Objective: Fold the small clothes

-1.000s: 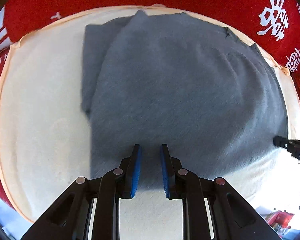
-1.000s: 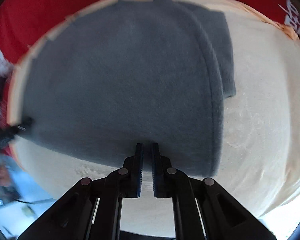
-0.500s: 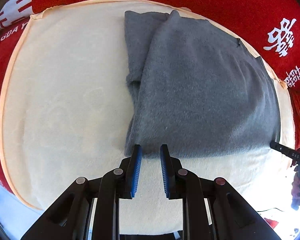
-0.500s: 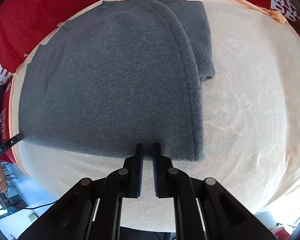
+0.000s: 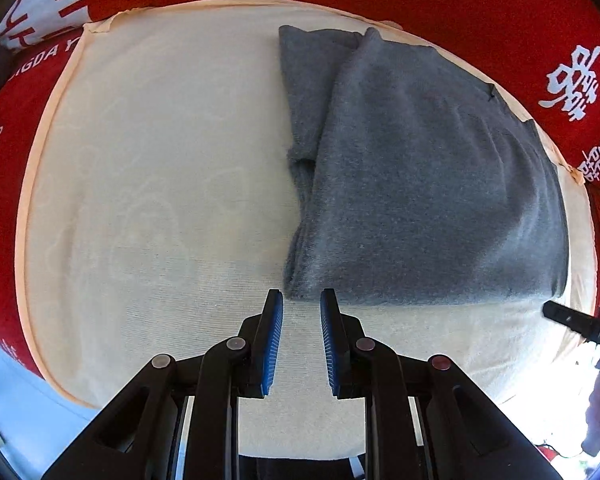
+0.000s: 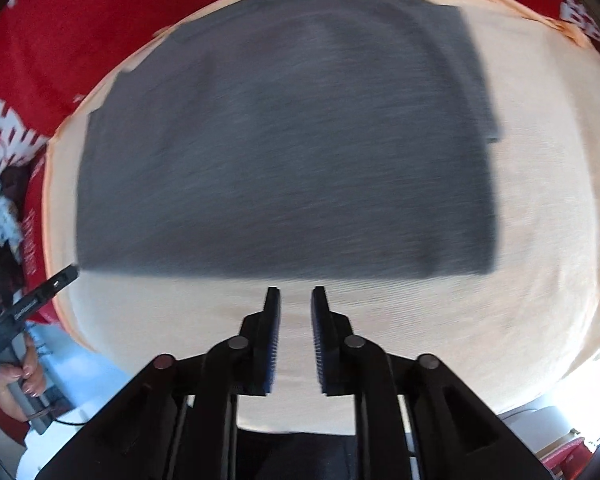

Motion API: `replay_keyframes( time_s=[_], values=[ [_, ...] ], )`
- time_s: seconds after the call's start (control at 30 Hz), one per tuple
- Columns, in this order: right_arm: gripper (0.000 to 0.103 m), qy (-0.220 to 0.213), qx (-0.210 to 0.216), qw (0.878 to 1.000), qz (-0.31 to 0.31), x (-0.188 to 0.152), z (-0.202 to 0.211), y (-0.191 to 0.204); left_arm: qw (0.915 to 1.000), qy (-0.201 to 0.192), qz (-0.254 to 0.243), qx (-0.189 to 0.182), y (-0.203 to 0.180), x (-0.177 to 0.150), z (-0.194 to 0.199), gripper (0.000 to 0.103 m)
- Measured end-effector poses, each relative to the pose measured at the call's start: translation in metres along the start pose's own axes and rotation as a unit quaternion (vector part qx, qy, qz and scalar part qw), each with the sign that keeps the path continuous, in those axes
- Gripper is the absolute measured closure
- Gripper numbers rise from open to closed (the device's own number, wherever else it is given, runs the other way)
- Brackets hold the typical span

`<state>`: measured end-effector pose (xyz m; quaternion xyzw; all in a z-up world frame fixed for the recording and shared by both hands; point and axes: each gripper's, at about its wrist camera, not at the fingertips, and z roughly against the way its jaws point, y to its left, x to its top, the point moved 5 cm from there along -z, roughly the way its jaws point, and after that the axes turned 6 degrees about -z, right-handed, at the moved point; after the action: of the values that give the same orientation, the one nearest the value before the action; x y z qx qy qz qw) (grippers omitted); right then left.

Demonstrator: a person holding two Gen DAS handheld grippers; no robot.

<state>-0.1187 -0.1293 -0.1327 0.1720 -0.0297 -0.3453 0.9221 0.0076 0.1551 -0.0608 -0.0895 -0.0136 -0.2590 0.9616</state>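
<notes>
One folded grey garment (image 5: 428, 184) lies on one cream cloth (image 5: 160, 200), which covers one red printed cloth (image 5: 460, 4). Two grippers show: the left gripper (image 5: 301, 312) and the right gripper (image 6: 295, 308). One hand (image 6: 18, 380) appears at the near left.

My table: a cream cloth (image 5: 160, 200) over a red printed cover (image 5: 460, 8); a folded grey garment (image 5: 420, 200) lies on the cream cloth.

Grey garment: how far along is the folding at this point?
Done: the grey garment lies folded flat on the cream cloth, one layer over another. In hand: nothing; the left gripper is empty and the right gripper is opening, both clear of the near edge. Left: perhaps another fold.
</notes>
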Motion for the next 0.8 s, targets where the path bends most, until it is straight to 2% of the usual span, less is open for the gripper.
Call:
replay_keyframes(
  time_s=[0.03,0.2,0.23,0.27,0.3,0.33,0.6,0.77,0.8],
  values=[
    [0.074,0.004,0.003,1.000,0.007,-0.002,-0.003,0.009,1.0000,-0.001,-0.003,0.000,-0.004,0.003,-0.002,0.082],
    [0.073,0.019,0.016,0.999,0.034,-0.016,-0.012,0.044,1.0000,-0.004,-0.005,-0.002,-0.003,0.003,-0.004,0.082],
    [0.073,0.022,0.019,0.999,0.035,-0.017,-0.014,0.050,1.0000,-0.003,-0.003,-0.005,-0.002,0.002,-0.005,0.073],
    [0.072,0.024,0.021,0.999,0.035,-0.018,-0.016,0.055,1.0000,0.000,0.001,-0.006,-0.001,0.002,-0.006,0.055],
    [0.072,0.026,0.023,0.999,0.035,-0.019,-0.018,0.059,1.0000,-0.001,0.009,-0.001,0.001,0.001,-0.006,0.014],
    [0.072,0.027,0.025,0.999,0.034,-0.021,-0.018,0.060,0.9998,-0.011,0.017,0.006,0.004,0.000,-0.002,0.006],
    [0.071,0.038,0.034,0.998,0.034,-0.023,-0.029,0.085,0.9997,-0.015,0.015,0.012,0.010,0.004,-0.002,0.006],
    [0.044,0.035,0.064,0.997,0.003,-0.022,-0.033,0.093,0.9998,-0.004,0.015,0.010,0.014,0.004,-0.009,0.006],
    [0.043,0.035,0.073,0.997,-0.006,-0.022,-0.034,0.093,0.9998,-0.002,0.014,0.010,0.015,0.004,-0.011,0.006]
  ],
)
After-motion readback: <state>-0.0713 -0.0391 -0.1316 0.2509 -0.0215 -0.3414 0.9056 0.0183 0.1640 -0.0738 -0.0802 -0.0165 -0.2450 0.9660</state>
